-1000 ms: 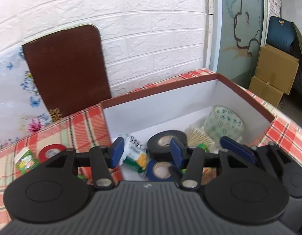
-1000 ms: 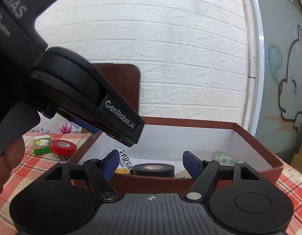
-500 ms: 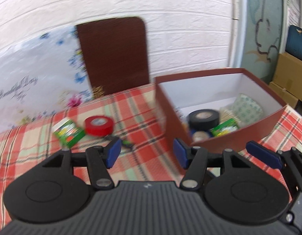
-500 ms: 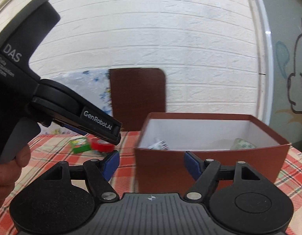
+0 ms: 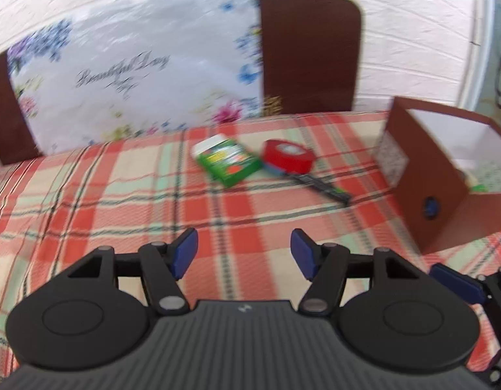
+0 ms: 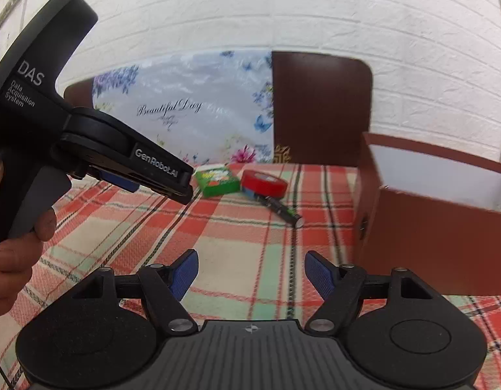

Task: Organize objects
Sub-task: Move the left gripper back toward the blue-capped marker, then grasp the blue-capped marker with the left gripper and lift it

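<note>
A green and white packet [image 5: 227,159] [image 6: 218,180], a red tape roll [image 5: 287,156] [image 6: 264,183] and a dark pen [image 5: 321,188] [image 6: 281,209] lie together on the plaid tablecloth. A brown box [image 5: 425,182] [image 6: 438,224] with a white inside stands at the right and holds some items. My left gripper [image 5: 244,255] is open and empty, short of the packet. My right gripper [image 6: 252,273] is open and empty, left of the box. The left gripper's body also shows in the right wrist view [image 6: 130,165].
A floral board [image 5: 136,74] and a brown board [image 5: 310,52] lean on the white brick wall behind the table. The plaid cloth [image 5: 120,201] stretches to the left.
Both grippers have pulled back from the box and swung left. The packet, red tape and pen now sit ahead of them; the box has shifted to the right of both views.
</note>
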